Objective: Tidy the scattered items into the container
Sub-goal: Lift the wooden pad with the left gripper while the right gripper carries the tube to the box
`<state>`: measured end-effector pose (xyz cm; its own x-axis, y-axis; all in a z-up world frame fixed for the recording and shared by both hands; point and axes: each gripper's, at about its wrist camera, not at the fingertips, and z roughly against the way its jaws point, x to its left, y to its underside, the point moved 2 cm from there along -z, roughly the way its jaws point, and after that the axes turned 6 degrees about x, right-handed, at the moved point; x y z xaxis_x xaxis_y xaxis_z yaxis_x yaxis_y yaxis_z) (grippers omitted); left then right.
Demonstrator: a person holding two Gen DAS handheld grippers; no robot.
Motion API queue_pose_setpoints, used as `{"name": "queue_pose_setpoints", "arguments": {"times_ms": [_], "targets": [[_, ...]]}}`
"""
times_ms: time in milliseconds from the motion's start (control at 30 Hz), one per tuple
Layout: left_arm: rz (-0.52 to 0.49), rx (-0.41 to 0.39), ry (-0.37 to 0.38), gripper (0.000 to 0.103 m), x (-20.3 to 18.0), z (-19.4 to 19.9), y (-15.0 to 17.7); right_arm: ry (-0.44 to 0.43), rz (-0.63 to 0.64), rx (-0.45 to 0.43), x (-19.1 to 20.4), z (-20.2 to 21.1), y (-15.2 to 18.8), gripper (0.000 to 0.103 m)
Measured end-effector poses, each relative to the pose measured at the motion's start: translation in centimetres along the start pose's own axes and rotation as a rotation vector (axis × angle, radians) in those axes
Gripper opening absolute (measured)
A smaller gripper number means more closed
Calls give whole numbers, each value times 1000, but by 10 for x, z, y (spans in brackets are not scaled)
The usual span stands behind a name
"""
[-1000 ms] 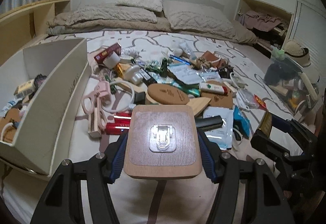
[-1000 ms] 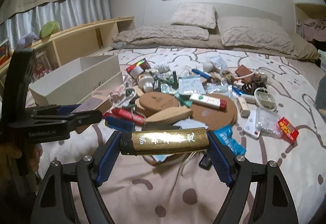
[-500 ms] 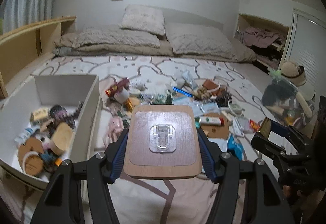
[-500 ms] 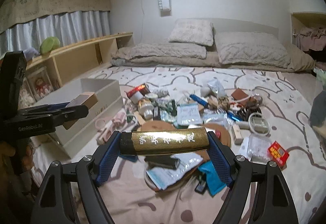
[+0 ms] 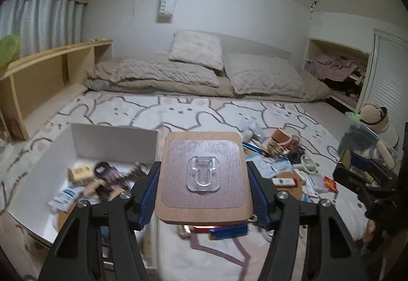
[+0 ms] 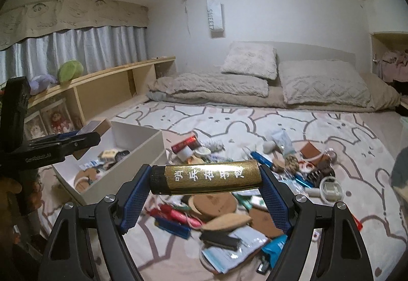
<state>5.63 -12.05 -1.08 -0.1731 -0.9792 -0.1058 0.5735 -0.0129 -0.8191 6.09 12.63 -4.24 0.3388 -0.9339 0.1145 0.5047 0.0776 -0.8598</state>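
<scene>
As seen from the left wrist camera, the left gripper (image 5: 204, 200) is closed on a square wooden board with rounded corners and a clear plastic hook stuck to its face (image 5: 204, 175); the board is clamped flat between the blue-padded fingers (image 5: 149, 195), which are spread only as far as the board's width. Below and to the left, an open white rectangular box (image 5: 114, 139) is seen on the bunny-patterned bed cover (image 5: 178, 108), with small items already lying inside it. To the right of the board, a scatter of small loose items (image 5: 285, 166) is spread over the cover. At the right edge, the right gripper is partly seen.

From the right wrist camera, the right gripper (image 6: 205, 202) is shut on a gold ribbed cylindrical case with white characters and a black cap (image 6: 206, 176), held crosswise by its two ends between the blue fingers (image 6: 274, 200). The white box (image 6: 142, 163) lies ahead to the left, and the left gripper (image 6: 84, 138) is held above it with the board's edge showing. The scatter (image 6: 229, 207) lies beneath and beyond the case.
</scene>
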Motion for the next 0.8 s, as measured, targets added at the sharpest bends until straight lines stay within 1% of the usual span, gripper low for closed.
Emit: {"name": "queue_pose_setpoints", "arguments": {"times_ms": [200,467,633,800], "targets": [[6,-40,-53,63,32,14,-14,-52,9,-7,21,-9,-19,82],[20,-46,-103,63,65,16,-16,-133,17,-18,52,-27,-41,82],[43,-58,-123,63,85,19,-15,-199,3,4,67,-41,-51,82],[83,-67,-145,63,109,23,-14,-237,46,38,87,-57,-60,82]]}}
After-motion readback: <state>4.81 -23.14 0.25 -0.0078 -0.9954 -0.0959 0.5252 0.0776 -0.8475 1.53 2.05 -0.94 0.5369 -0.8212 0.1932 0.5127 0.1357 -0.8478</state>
